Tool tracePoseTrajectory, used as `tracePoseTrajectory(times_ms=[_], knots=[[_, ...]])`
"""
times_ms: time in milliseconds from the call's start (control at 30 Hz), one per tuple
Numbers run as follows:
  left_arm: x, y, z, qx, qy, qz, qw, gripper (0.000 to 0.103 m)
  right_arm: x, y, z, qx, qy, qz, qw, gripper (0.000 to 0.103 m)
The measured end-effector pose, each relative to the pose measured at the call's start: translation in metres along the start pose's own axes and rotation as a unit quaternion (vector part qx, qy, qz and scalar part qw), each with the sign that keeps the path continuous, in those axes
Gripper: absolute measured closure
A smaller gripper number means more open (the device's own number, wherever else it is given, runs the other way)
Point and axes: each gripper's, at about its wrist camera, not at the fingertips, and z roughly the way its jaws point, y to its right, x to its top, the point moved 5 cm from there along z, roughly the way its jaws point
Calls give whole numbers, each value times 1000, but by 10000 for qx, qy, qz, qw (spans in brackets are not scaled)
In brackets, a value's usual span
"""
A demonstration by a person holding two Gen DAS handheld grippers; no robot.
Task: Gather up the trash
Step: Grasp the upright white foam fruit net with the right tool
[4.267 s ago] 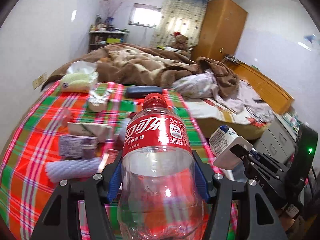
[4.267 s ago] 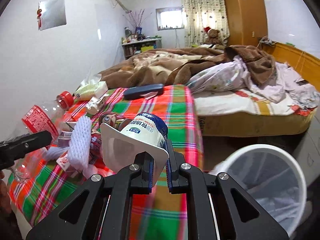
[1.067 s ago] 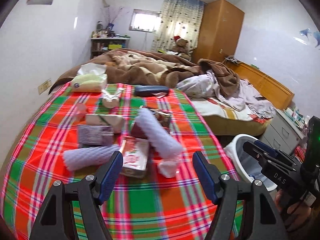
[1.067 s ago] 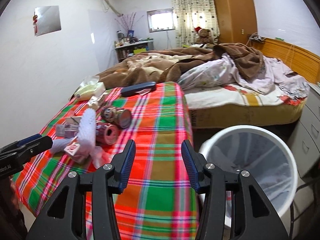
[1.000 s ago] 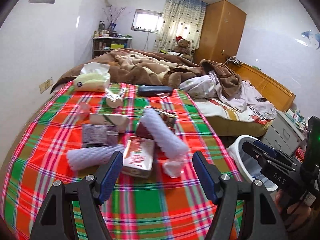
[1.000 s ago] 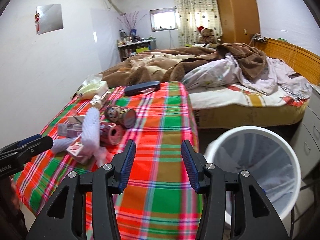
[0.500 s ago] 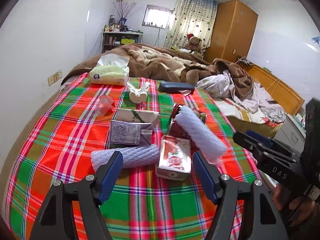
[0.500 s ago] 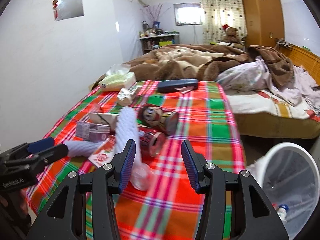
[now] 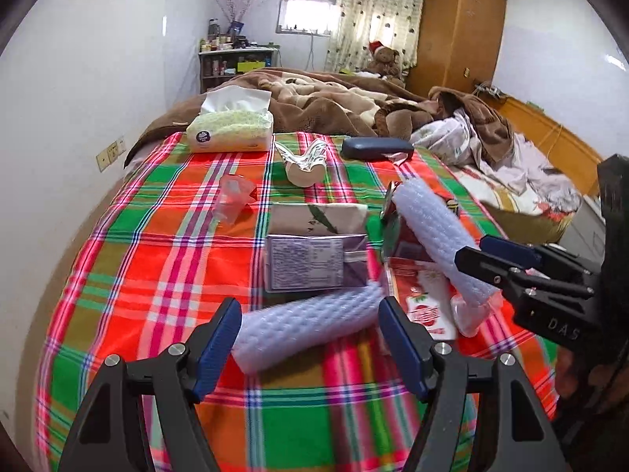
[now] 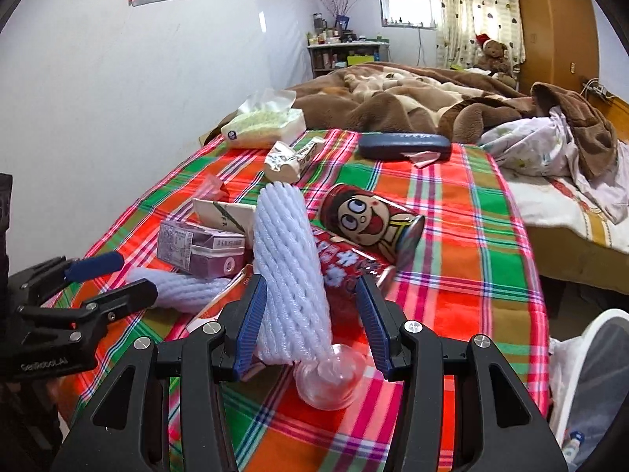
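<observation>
Swung from the bin back over the table, both claws apart and empty. Left claw [image 9: 306, 338] straddling near foam sleeve [image 9: 306, 324]; right claw [image 10: 310, 322] around upright sleeve [image 10: 291, 275]. Reaching step; next, close gently, then carry to bin [image 10: 589, 377].

Black grippers [image 9: 308, 338], blue-padded fingers [image 9: 218, 338] (silver screws)

A red, green and orange plaid cloth [image 9: 149, 259] covers the table. At its far edge lies a soft pack of tissues [image 9: 230, 128], with a dark blue glasses case [image 9: 377, 148] to its right. Behind them a brown blanket [image 9: 326, 106] is heaped on the bed. A teddy bear in a red cap [image 9: 383, 59] sits before the patterned curtain [image 9: 377, 19], beside a wooden wardrobe [image 9: 458, 31].
</observation>
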Motion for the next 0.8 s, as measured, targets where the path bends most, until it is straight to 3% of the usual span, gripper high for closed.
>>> tracePoseTrajectory(times_ms=[133, 233, 367, 567, 667, 800], knots=[[1, -4, 12, -101, -204, 263, 9994, 31, 0, -5, 7, 45, -81, -38, 10000, 54], [1, -9, 19, 52, -271, 415, 9988, 31, 1, -8, 10, 107, -109, -55, 9999, 54], [-2, -8, 30, -283, -493, 620, 9965, 31, 1, -11, 14, 180, -171, -87, 9997, 54], [-5, -3, 39, -379, -616, 868, 9936, 31, -1, -12, 17, 184, -268, -114, 9994, 55], [-7, -1, 43, -433, -688, 891, 9927, 31, -2, -13, 19, 207, -313, -109, 9992, 67], [-13, 10, 47, -399, -788, 1243, 9883, 31, -4, -12, 19, 232, -319, -71, 9992, 73]])
